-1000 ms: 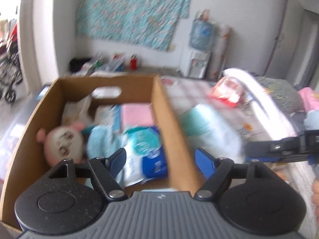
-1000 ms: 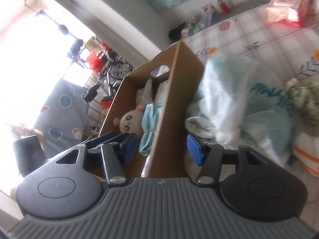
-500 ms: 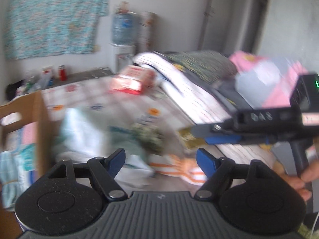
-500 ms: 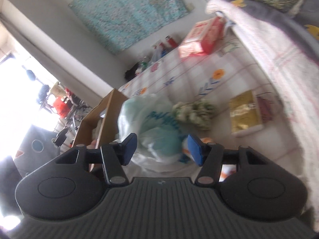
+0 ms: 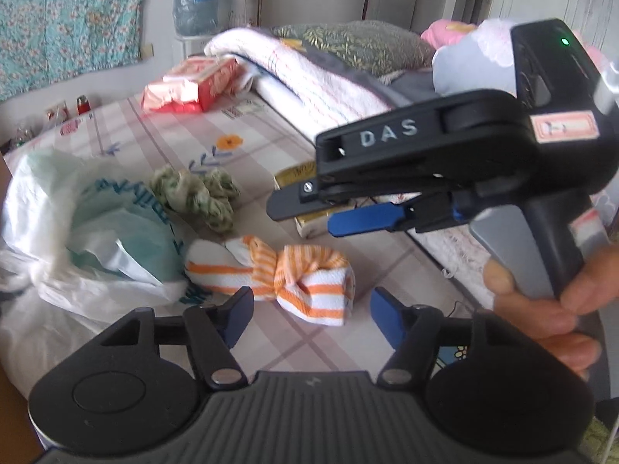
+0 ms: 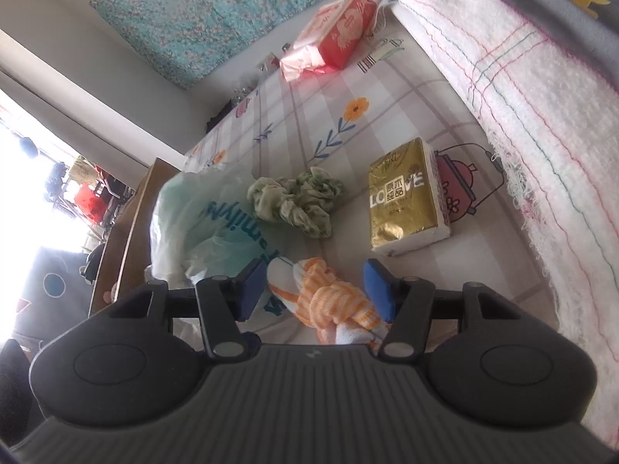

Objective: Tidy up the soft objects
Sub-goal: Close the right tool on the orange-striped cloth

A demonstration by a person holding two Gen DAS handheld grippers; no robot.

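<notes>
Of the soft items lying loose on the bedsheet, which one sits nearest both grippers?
The orange-and-white striped knotted cloth, right before the left gripper and right gripper; the green scrunched cloth lies farther off.

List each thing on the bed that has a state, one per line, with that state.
Orange-striped cloth: knotted, lying on the sheet, ungripped.
Green cloth: crumpled, lying loose.
Plastic bag: crumpled, mouth open.
Gold tissue pack: lying flat, sealed.
Red tissue pack: lying on its side.
Left hand-held gripper: jaws closing, nothing between.
Right hand-held gripper: open, over the striped cloth.
</notes>
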